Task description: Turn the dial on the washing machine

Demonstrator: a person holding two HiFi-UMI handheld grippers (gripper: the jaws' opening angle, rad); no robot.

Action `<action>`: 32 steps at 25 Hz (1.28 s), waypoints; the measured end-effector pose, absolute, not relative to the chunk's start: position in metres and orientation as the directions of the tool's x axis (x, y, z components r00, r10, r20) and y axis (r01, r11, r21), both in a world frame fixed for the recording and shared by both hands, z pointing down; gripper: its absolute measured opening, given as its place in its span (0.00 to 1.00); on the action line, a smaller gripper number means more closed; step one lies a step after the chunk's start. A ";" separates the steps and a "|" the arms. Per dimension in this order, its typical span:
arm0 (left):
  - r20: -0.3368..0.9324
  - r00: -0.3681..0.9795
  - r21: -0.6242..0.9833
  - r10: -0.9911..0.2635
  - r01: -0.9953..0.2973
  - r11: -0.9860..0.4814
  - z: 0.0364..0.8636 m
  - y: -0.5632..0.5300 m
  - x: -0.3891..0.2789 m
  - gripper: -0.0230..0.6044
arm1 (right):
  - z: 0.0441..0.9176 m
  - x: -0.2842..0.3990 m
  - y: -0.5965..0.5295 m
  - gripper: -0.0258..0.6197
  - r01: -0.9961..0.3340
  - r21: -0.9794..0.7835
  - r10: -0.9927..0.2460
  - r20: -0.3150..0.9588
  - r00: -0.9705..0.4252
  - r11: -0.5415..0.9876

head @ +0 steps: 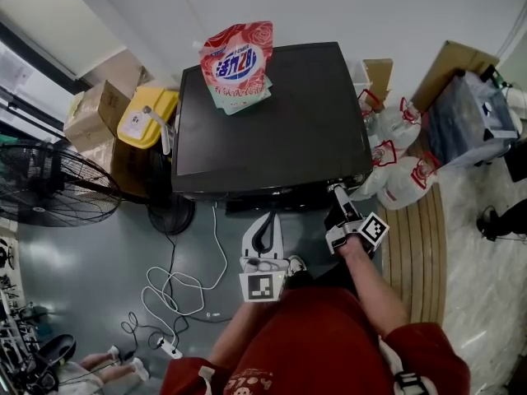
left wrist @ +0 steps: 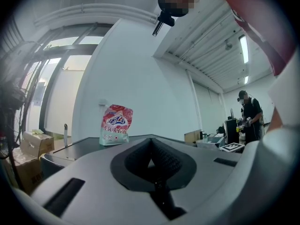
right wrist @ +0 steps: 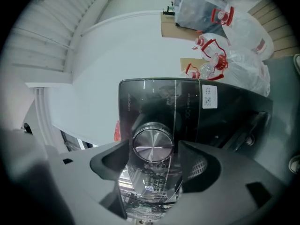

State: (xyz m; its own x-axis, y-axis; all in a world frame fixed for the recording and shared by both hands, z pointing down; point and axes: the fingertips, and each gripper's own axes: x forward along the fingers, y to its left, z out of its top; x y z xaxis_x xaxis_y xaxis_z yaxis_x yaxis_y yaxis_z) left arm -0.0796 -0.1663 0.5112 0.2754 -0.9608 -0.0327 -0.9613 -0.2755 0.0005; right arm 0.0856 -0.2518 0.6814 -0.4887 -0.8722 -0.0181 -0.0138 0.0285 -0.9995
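At front right corner of washing machine (head: 272,122) | dial (right wrist: 153,143) on dark panel, between jaws of right gripper (head: 338,191) | jaws spread apart either side of dial, not clamping it | left gripper (left wrist: 151,146) low, before front edge, jaws closed together, empty | detergent bag (head: 237,62) upright on lid, far left corner

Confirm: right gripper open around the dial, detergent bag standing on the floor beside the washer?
No: the bag stands on top of the washer, at its far left corner, not on the floor; the head view shows it. The right gripper is open around the dial, as you say.
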 end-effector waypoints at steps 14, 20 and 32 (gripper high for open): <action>-0.017 0.276 0.010 -0.961 -0.961 -0.276 0.517 -0.169 -0.081 0.05 | 0.664 0.073 -0.217 0.51 -0.217 -0.972 -0.809 0.055 -0.585 0.091; -0.002 0.266 -0.021 -0.964 -0.964 -0.265 0.520 -0.168 -0.085 0.05 | 0.647 0.070 -0.206 0.50 -0.337 -0.930 -0.793 0.095 -0.602 0.145; 0.000 0.226 -0.005 -0.974 -0.974 -0.226 0.489 -0.164 -0.102 0.05 | 0.576 0.064 -0.196 0.49 -0.614 -0.702 -0.790 0.120 -0.601 0.361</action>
State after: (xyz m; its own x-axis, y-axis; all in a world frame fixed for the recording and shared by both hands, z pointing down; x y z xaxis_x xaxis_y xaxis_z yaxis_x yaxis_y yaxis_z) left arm -0.1016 -0.1641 0.4893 0.2257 -0.9742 -0.0004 -0.9742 -0.2257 -0.0050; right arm 0.0642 -0.1956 0.5761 -0.6012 -0.7900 0.1199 -0.6143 0.3609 -0.7017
